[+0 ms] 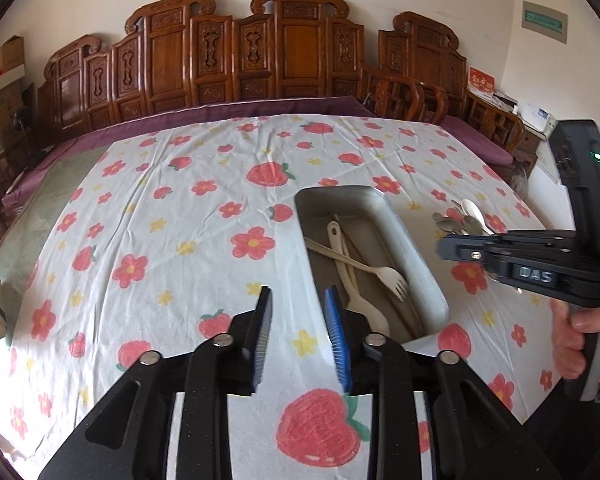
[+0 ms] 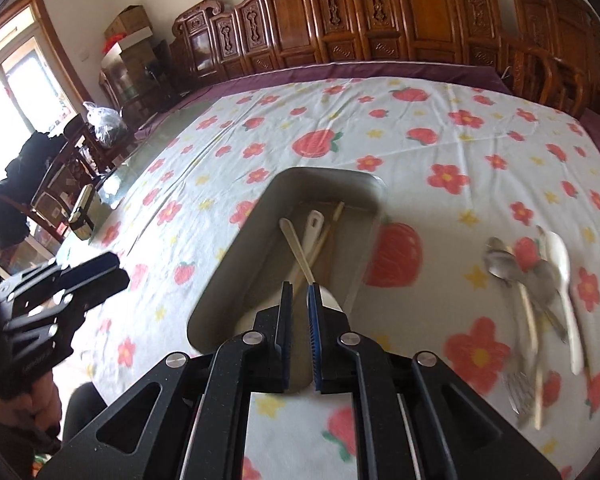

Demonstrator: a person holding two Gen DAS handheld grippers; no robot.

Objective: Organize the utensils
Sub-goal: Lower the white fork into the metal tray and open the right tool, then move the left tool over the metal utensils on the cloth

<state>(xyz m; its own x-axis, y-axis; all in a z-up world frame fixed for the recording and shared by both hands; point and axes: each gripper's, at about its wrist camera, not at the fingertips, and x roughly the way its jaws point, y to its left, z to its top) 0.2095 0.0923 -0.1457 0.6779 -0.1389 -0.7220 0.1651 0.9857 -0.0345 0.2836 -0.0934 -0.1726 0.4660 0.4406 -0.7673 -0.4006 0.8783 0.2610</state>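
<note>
I've got the right gripper [image 2: 299,292] above the tray [image 2: 220,280], jaws narrowly apart and empty I reckon, left gripper [image 1: 298,300] open and idle, loose spoons [image 2: 540,276] next to fetch.

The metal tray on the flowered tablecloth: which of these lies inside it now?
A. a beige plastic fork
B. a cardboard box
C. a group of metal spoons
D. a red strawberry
A. In the left wrist view the beige fork lies inside the metal tray, crossing a beige spoon; the metal spoons lie outside the tray on the tablecloth, to its right.
</note>
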